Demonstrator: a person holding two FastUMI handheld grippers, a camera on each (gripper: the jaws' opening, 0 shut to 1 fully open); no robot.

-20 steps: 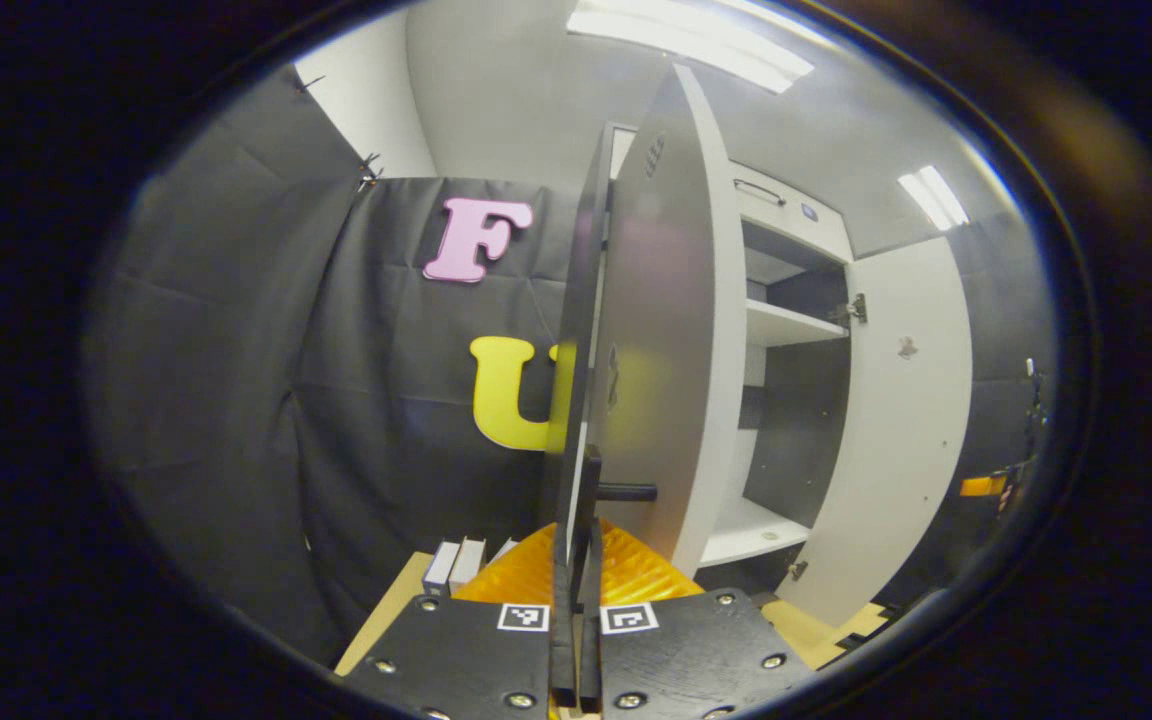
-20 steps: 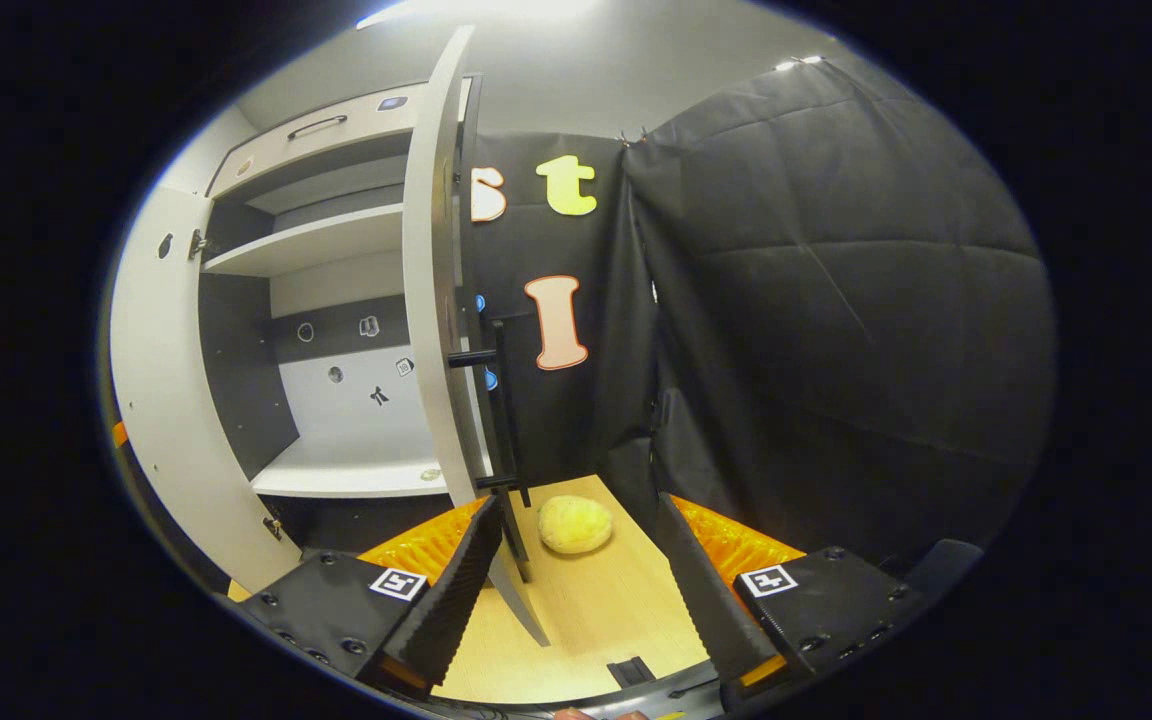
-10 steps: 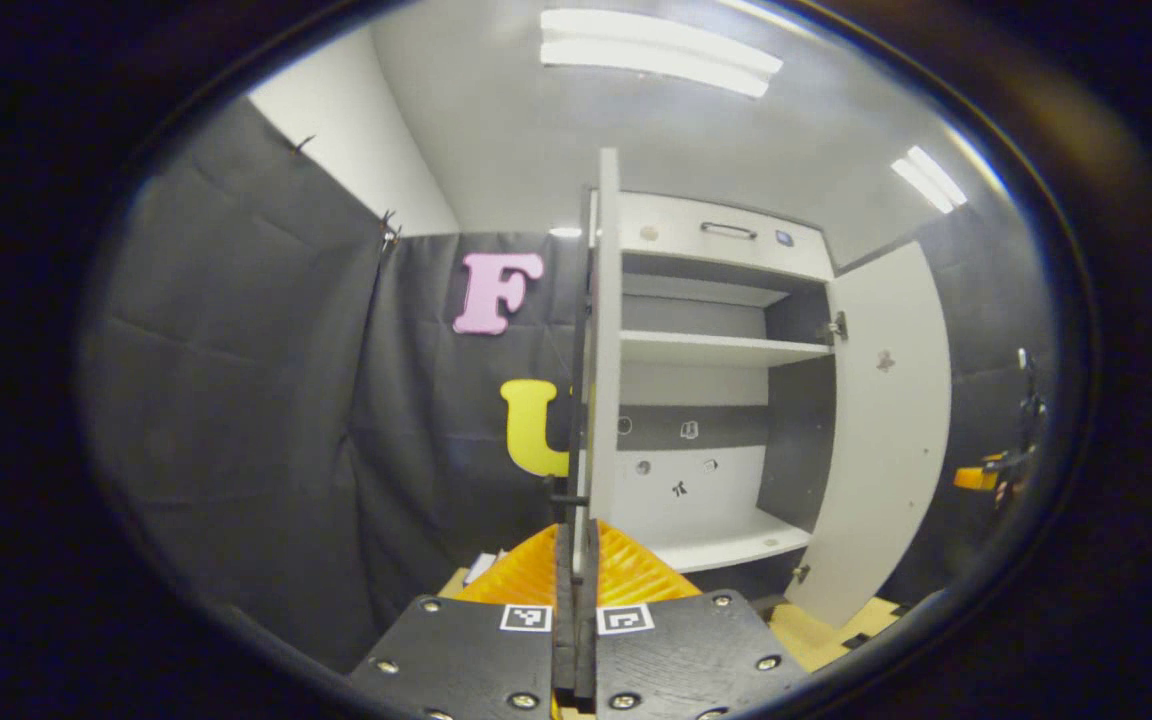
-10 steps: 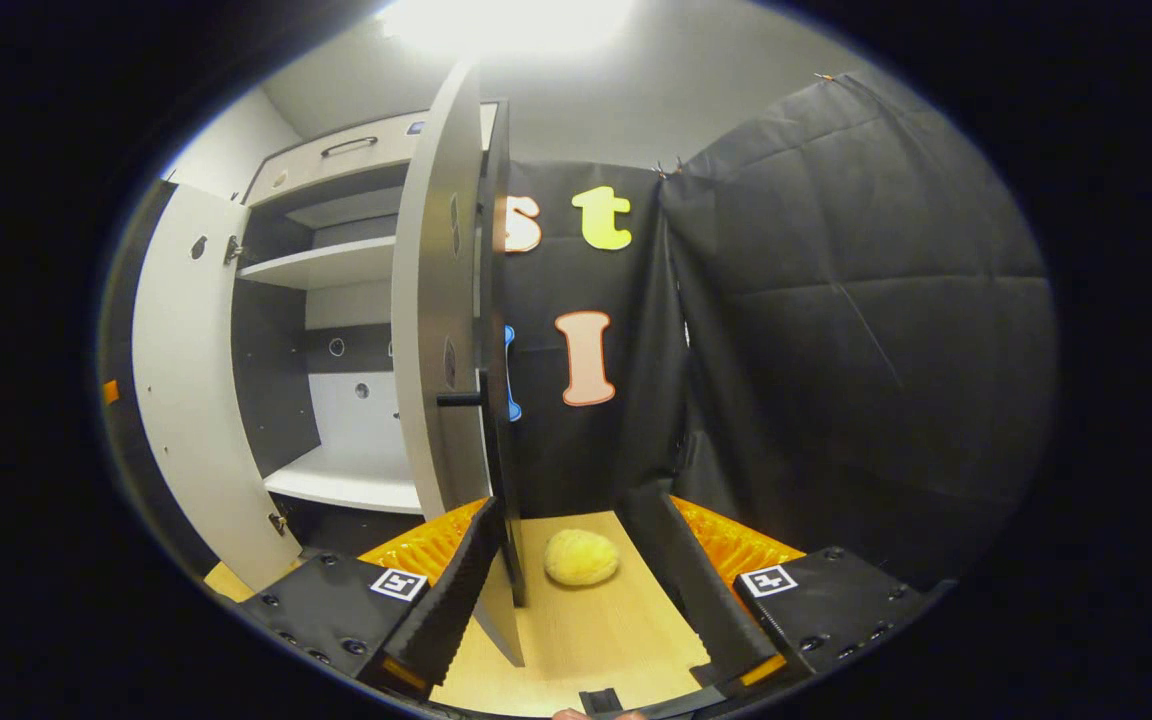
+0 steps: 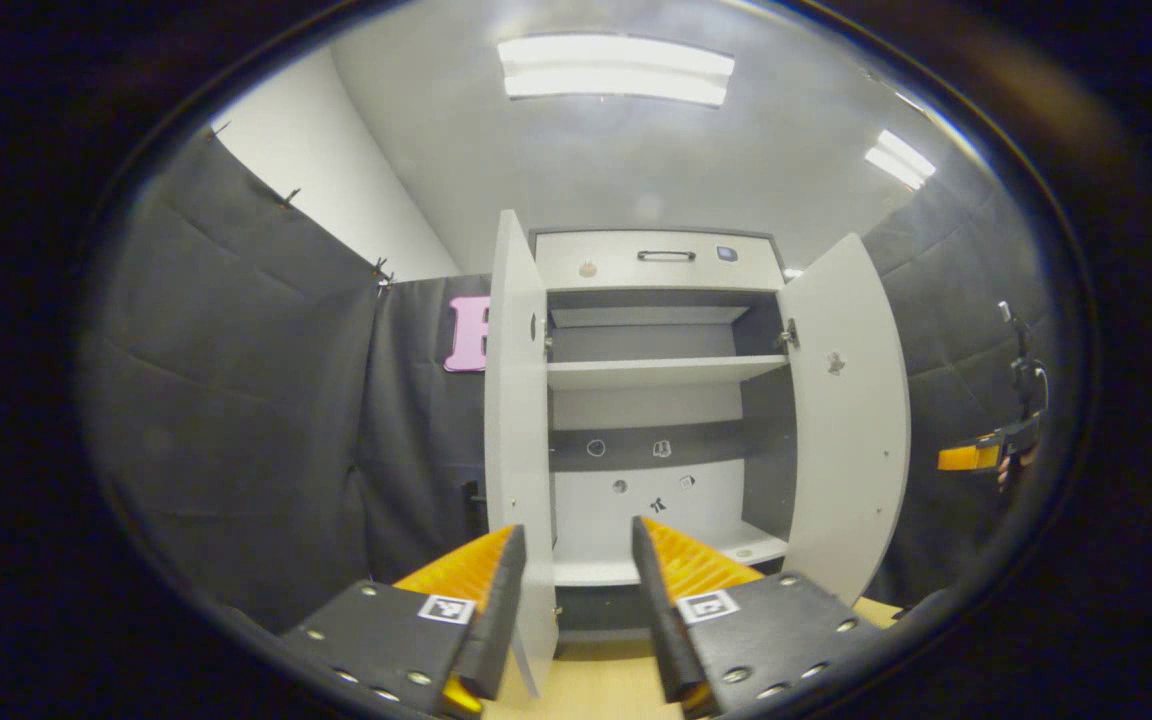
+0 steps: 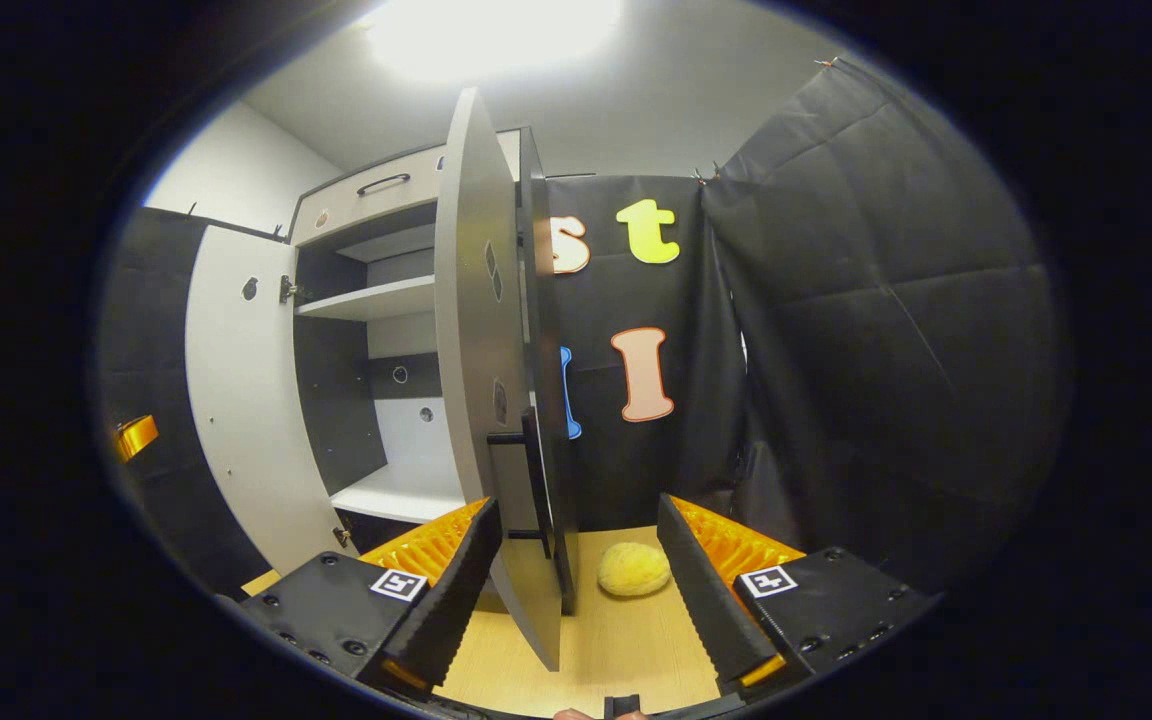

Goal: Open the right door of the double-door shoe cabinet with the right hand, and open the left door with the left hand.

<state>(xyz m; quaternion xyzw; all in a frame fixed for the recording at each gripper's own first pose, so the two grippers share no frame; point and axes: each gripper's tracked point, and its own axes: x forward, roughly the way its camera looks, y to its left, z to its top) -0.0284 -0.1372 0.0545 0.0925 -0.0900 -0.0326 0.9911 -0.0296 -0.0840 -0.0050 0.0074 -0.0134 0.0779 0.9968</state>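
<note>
Left gripper view: the left gripper gapes empty before the shoe cabinet, both doors swung wide. Right gripper spreads around the right door edge, fingers apart from it.

In the left gripper view, the white left door of the double-door shoe cabinet stands edge-on ahead of the left gripper; its lower edge passes between the parted fingers, and its dark bar handle is mostly hidden behind the panel. Small dark marks on the cabinet's white back panel are too small to make out. Far off to the gripper's right, an orange and black device is cut off at the edge.

In the right gripper view, the white right door hides much of the cabinet interior ahead of the right gripper. A yellow rounded lump on the wooden floor is too blurred to identify.
</note>
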